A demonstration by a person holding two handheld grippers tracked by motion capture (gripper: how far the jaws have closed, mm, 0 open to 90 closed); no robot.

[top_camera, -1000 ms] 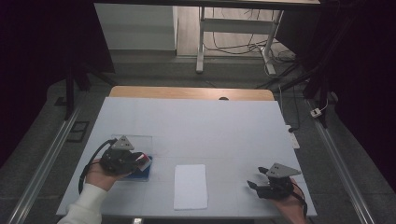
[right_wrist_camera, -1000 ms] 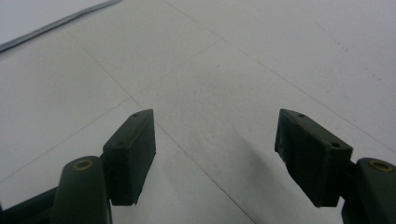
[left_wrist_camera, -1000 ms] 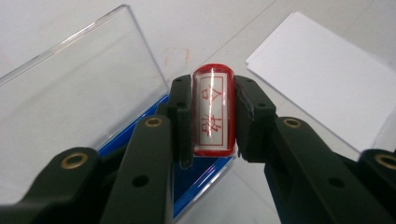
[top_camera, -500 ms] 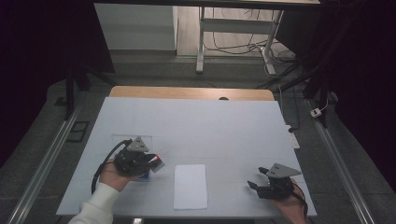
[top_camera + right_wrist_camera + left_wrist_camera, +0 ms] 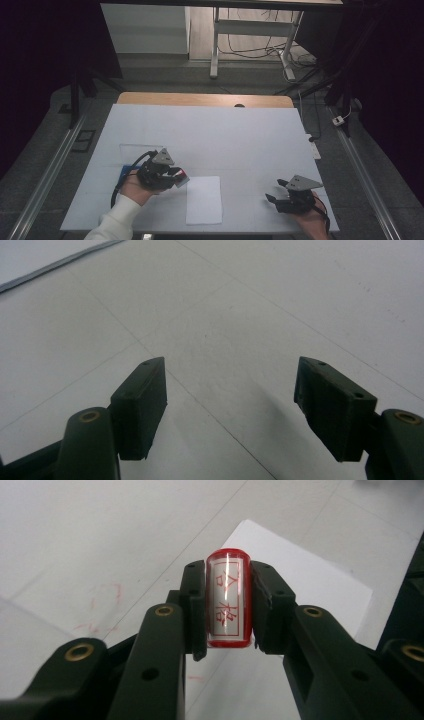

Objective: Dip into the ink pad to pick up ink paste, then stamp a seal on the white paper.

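Red stamp [image 5: 228,600] sits pinched between the left gripper [image 5: 228,611] pads, centre of the left gripper view, a white paper sheet [image 5: 204,199] just beyond it. In the high view's lower right, the right gripper [image 5: 230,407] hangs wide open over the bare worktop [image 5: 240,135], holding nothing.

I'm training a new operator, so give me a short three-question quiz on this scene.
1. What does the left claw hold?
2. True or false: the right claw is shut on the paper.
3. The stamp is: A) lying flat on the table, B) clamped between the jaws, C) standing on the paper.

Key: 1. A red stamp with red characters. 2. False; it is open and empty. 3. B.
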